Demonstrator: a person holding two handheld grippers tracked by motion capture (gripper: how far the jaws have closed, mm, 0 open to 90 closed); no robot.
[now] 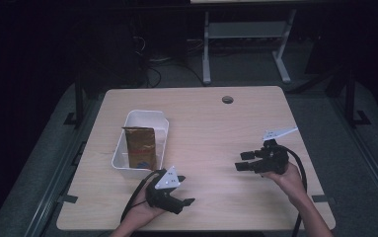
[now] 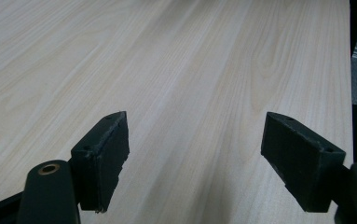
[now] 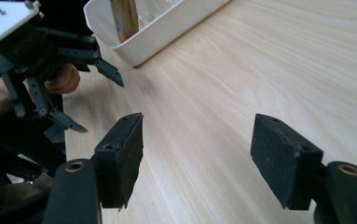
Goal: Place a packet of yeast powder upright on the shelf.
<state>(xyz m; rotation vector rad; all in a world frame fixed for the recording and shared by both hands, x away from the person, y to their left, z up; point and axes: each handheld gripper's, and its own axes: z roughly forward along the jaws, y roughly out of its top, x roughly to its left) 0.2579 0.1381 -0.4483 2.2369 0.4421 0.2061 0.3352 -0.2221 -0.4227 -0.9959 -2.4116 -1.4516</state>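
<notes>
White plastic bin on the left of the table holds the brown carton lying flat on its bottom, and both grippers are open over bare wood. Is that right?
Not quite. The brown carton stands upright in the white plastic bin, rising above its rim, as the high view shows. The rest holds: the left gripper and right gripper are both open over the bare wooden table.

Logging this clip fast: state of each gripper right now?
Left gripper: open, holding nothing, over bare table.
Right gripper: open, holding nothing, pointed toward the white bin.
</notes>
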